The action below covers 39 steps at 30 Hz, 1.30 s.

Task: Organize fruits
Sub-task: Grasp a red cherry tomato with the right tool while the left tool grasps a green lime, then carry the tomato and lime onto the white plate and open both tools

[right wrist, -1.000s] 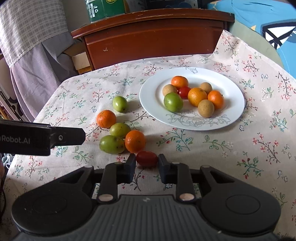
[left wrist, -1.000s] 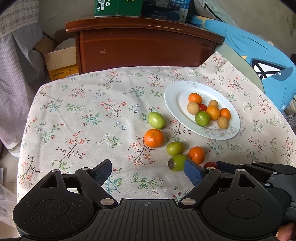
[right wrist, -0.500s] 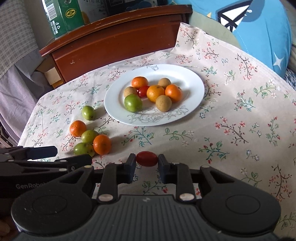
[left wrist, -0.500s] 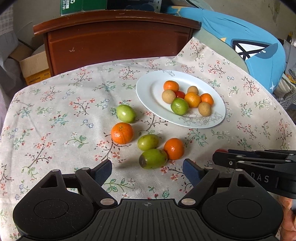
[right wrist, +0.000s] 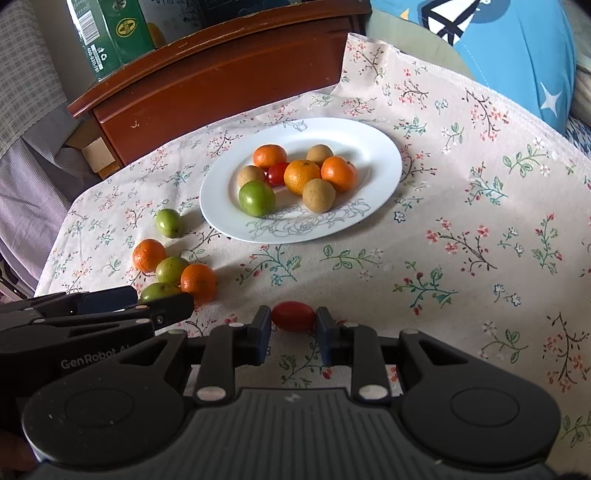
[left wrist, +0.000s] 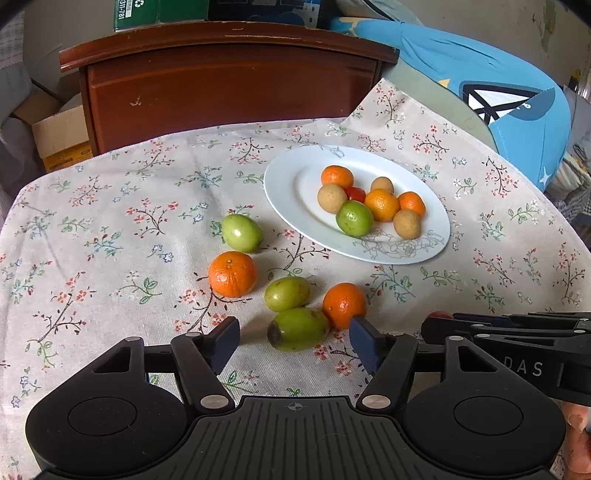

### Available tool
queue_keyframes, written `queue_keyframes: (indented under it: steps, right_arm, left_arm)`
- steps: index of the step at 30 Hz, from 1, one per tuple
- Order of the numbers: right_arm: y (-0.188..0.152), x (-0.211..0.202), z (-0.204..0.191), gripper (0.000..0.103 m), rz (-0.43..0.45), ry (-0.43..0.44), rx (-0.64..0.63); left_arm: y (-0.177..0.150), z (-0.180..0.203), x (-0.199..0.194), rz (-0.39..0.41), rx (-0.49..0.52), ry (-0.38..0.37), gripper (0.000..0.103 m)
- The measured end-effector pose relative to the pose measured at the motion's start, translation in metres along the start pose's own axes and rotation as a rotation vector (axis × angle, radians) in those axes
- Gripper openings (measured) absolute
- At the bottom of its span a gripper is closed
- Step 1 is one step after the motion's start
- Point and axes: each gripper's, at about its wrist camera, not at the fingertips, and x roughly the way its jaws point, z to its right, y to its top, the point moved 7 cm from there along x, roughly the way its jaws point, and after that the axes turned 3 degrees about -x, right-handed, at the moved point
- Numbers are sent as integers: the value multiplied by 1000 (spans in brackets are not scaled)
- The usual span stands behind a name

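A white plate [left wrist: 295, 184] [right wrist: 373, 147] holds several fruits: oranges, brown longans, a green fruit and a red tomato. On the floral cloth left of it lie three green fruits and two oranges. My left gripper [left wrist: 294, 341] is open, its fingers either side of the nearest green fruit [left wrist: 298, 328], with an orange [left wrist: 344, 305] by the right finger. My right gripper [right wrist: 292, 325] is shut on a red cherry tomato [right wrist: 293, 315], held above the cloth in front of the plate. The tomato's top [left wrist: 439, 315] peeks above the right gripper in the left wrist view.
A dark wooden cabinet [left wrist: 229, 81] stands behind the table with a green box [right wrist: 110, 33] on top. A blue cushion [left wrist: 517, 103] lies at the right. A cardboard box [left wrist: 61, 136] sits at the left on the floor.
My right gripper has lifted the tomato and carried it right and forward. My left gripper has closed in on the loose fruits, now bracketing the nearest green fruit.
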Motion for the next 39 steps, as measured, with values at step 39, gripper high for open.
queue_keyframes:
  steps: [39]
  right_arm:
    - [15, -7, 0, 26, 44, 52, 38]
  left_arm:
    - [19, 11, -22, 81, -14, -77, 33]
